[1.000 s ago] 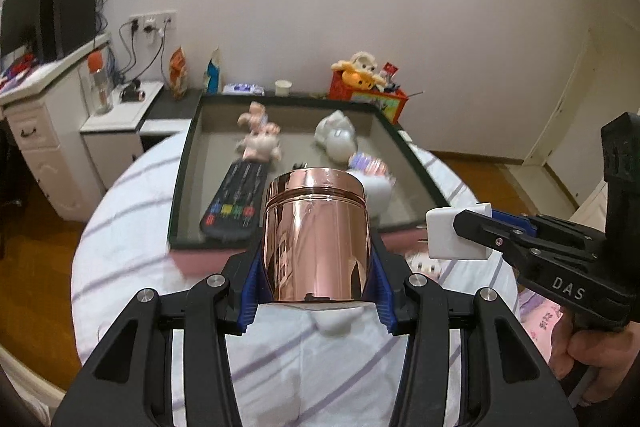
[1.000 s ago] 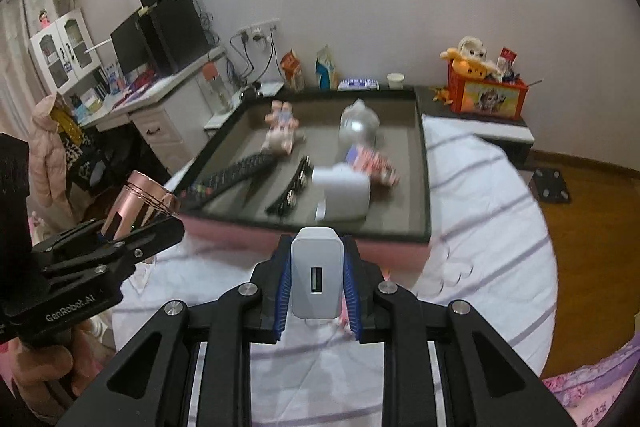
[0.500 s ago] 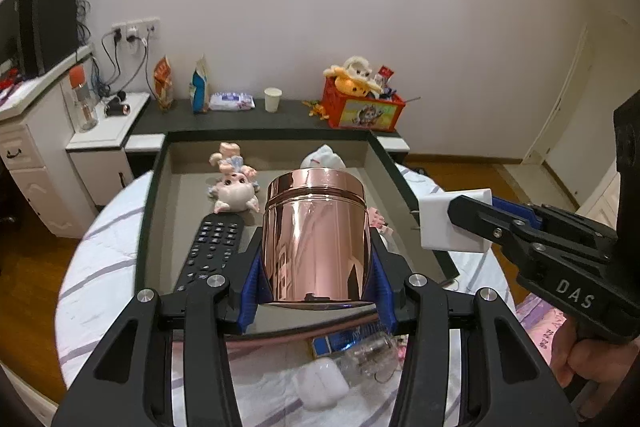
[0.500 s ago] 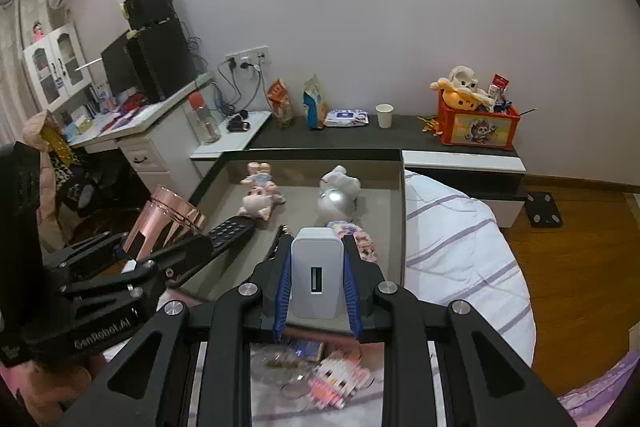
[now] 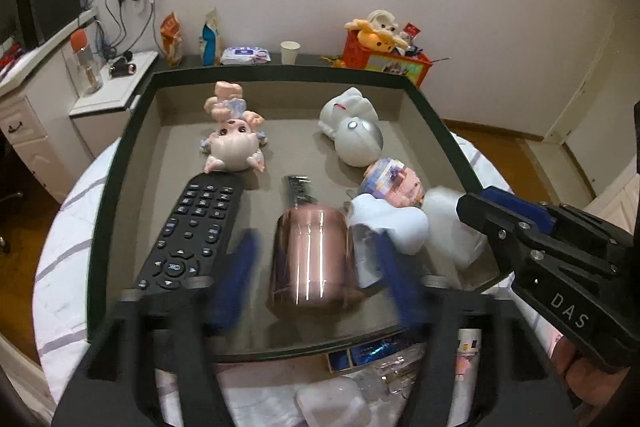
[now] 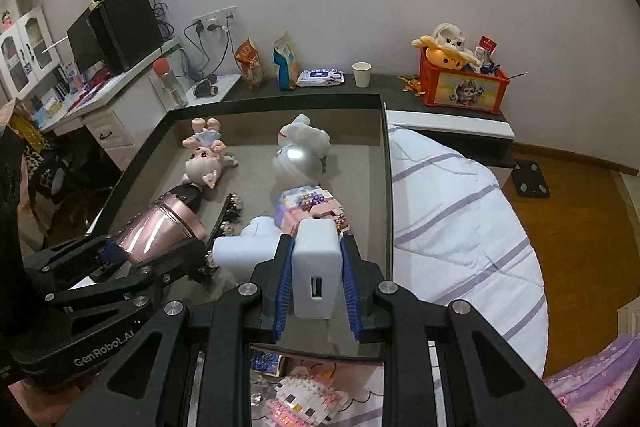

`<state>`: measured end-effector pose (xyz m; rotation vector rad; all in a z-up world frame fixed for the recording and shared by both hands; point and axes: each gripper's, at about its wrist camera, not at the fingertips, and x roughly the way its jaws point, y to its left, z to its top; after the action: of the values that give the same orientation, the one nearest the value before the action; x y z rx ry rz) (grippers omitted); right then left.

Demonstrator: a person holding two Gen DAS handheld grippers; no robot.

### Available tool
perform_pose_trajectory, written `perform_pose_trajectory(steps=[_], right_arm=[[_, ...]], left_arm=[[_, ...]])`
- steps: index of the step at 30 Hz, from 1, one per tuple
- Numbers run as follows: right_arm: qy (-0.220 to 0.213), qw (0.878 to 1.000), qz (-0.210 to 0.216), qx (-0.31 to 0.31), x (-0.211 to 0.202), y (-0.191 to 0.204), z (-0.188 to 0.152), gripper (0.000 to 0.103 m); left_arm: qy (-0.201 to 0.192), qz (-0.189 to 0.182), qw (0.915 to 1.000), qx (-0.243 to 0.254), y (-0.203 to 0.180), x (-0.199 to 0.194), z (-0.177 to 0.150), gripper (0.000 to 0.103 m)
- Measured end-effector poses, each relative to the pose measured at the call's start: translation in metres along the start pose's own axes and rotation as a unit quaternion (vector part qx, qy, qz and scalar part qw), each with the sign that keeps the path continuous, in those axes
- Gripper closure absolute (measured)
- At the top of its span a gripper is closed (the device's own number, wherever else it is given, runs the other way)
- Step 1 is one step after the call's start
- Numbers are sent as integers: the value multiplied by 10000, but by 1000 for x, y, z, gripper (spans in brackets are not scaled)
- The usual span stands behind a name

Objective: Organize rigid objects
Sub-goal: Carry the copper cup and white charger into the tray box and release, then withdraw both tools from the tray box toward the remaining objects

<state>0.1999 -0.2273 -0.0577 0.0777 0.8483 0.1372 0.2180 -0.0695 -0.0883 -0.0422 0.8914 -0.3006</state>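
A rose-gold metal tin [image 5: 310, 261] stands in the dark tray [image 5: 120, 163], near its front edge. My left gripper [image 5: 316, 267] is blurred, its blue pads spread wide apart on either side of the tin, not touching it. In the right wrist view the tin [image 6: 160, 229] sits at the left gripper's tips. My right gripper [image 6: 314, 277] holds a white charger block [image 6: 316, 269] between its blue pads, low over the tray's front right part; whether the pads still press it is unclear. The right gripper [image 5: 480, 205] also shows in the left wrist view.
The tray holds a black remote [image 5: 192, 231], a pink pig doll [image 5: 234, 143], a white figure [image 5: 356, 131], a block toy [image 5: 394, 181], a white bottle [image 5: 394, 223] and a dark hair clip [image 6: 228, 211]. Small items [image 6: 296, 399] lie on the striped cloth [image 6: 460, 211] in front.
Both grippers moved forward and down into the tray. My left gripper's fingers have spread and let go of the tin, which now stands on the tray floor.
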Motion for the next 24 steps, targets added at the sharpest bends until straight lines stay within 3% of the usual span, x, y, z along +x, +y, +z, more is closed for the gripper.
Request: perform_pose_trajectory(steps=[2, 3, 5, 9, 13, 24], right_arm=[[-50, 9999, -140, 11, -3, -1, 1, 46], [-83, 9998, -165, 47, -5, -3, 2, 41], [-149, 9997, -152, 144, -10, -8, 4, 21], [-252, 9995, -65, 194, -23, -5, 5, 19], [-421, 9990, -26, 139, -39, 7, 6, 0], [-836, 9963, 140, -137, -90, 47, 1, 0]], left_arm=[[-109, 179, 9998, -42, 3, -7, 1, 13], [-146, 178, 9997, -97, 6, -11, 2, 7], [-241, 178, 9992, -248, 13, -21, 3, 0], [-454, 322, 9978, -369, 22, -46, 1, 0], [-663, 507, 9953, -483, 31, -73, -7, 0], [-1003, 814, 9888, -752, 64, -140, -39, 0]])
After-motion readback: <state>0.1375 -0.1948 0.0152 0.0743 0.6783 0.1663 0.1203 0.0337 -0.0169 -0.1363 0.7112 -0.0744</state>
